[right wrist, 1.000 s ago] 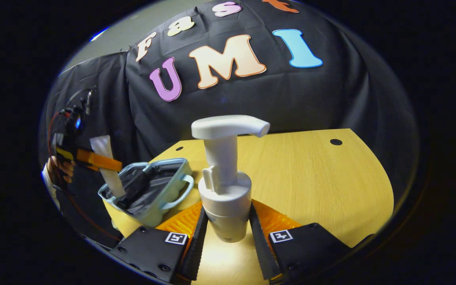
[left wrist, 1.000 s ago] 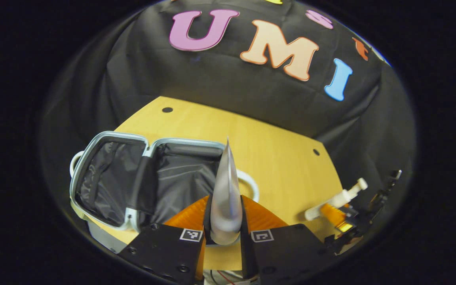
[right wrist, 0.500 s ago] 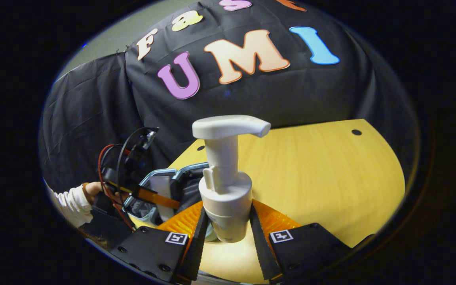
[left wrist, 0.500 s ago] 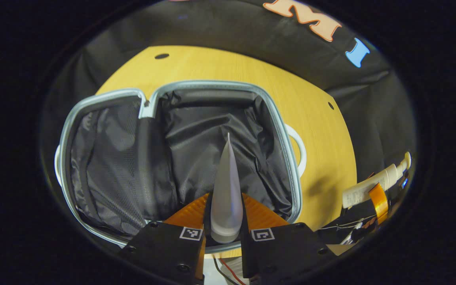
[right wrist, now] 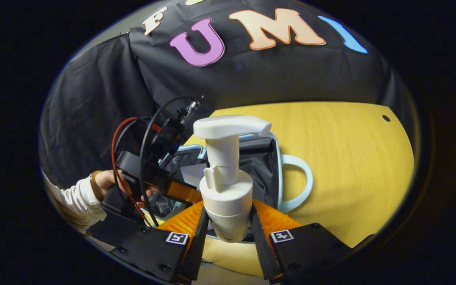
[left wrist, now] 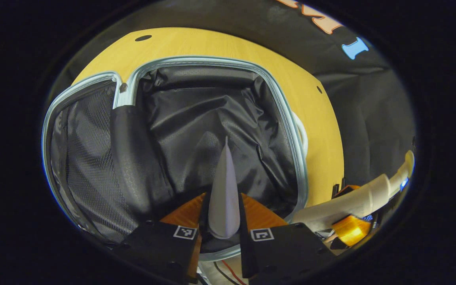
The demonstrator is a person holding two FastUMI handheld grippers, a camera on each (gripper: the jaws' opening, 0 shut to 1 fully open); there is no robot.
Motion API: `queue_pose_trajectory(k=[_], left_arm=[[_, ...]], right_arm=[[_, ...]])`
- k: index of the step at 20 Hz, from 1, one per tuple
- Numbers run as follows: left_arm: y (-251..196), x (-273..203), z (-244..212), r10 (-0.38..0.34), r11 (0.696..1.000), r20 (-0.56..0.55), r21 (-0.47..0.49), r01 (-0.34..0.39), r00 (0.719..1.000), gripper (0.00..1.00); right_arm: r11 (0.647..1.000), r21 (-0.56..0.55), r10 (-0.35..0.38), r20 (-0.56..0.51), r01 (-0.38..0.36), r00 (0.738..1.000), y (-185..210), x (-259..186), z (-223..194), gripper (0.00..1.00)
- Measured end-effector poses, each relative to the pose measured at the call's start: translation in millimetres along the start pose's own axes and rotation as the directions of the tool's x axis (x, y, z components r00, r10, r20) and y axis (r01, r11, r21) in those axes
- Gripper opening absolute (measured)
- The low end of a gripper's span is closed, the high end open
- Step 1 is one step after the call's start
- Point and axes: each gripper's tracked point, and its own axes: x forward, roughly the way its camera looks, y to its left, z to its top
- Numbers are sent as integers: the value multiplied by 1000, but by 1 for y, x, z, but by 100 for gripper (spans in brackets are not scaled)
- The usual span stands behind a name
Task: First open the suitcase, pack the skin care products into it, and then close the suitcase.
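The pale blue suitcase (left wrist: pixel 291 130) lies open on the yellow table (left wrist: pixel 212 43), its black lining showing. My left gripper (left wrist: pixel 223 215) is shut on a grey-white tube (left wrist: pixel 223 190) that points down into the suitcase's right half. My right gripper (right wrist: pixel 228 221) is shut on a white pump bottle (right wrist: pixel 226 186), held upright just above the suitcase's (right wrist: pixel 277 170) near edge. In the right gripper view the left gripper (right wrist: pixel 172 190) reaches over the case from the left, with a hand (right wrist: pixel 105 184) behind it. The pump bottle (left wrist: pixel 354 202) also appears at the left gripper view's right edge.
A mesh pocket (left wrist: pixel 81 158) lines the suitcase's left half. A pale handle (right wrist: pixel 301 182) sticks out of the case's right side. Bare yellow table (right wrist: pixel 350 158) spreads to the right of the case. Red and black cables (right wrist: pixel 127 158) loop off the left gripper.
Both grippers have moved in over the open suitcase. The tube has come down closer to the lining, and the pump bottle has shifted left up to the case's edge.
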Motion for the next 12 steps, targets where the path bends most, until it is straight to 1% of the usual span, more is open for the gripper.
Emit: queue_pose_trajectory(k=[1, 2, 3, 4, 5, 6, 7, 8, 9, 10, 11, 12], left_arm=[[0, -5, 2, -10, 1000, 9, -5, 10, 1000, 39], [1, -9, 4, -18, 1000, 17, -8, 18, 1000, 35], [3, -12, 6, -24, 1000, 28, -20, 24, 999, 52], [4, -19, 10, -23, 999, 39, -28, 25, 999, 70], [8, -25, 14, -18, 999, 59, -31, 20, 998, 73], [8, -34, 17, -23, 999, 83, -28, 25, 996, 75], [9, -46, 21, -31, 999, 119, -23, 34, 992, 77], [6, -58, 26, -56, 998, 168, -9, 59, 984, 78], [3, -71, 31, -80, 997, 220, -1, 82, 972, 78], [1, -85, 36, -98, 995, 274, 1, 102, 957, 78], [0, -101, 38, -112, 993, 323, 2, 117, 940, 84], [2, -115, 40, -116, 992, 367, 0, 124, 923, 79]], right_arm=[[1000, -9, -14, -22, 14, 1000, -2, 8, -4, 60], [1000, -15, -25, -46, 24, 999, -4, 14, -9, 60], [999, -17, -36, -64, 35, 997, -7, 21, -12, 60], [999, -17, -45, -87, 44, 995, -10, 28, -15, 57], [998, -18, -56, -104, 55, 993, -11, 34, -18, 60], [998, -17, -66, -126, 64, 990, -13, 42, -23, 57], [998, -13, -67, -149, 65, 987, -13, 48, -27, 57], [998, -8, -64, -163, 63, 984, -12, 54, -30, 63], [998, -7, -65, -169, 65, 983, -11, 60, -32, 57], [997, -7, -73, -176, 73, 982, -13, 62, -34, 60], [997, -7, -81, -177, 81, 981, -14, 66, -34, 60], [996, -5, -87, -181, 88, 980, -14, 68, -36, 60]])
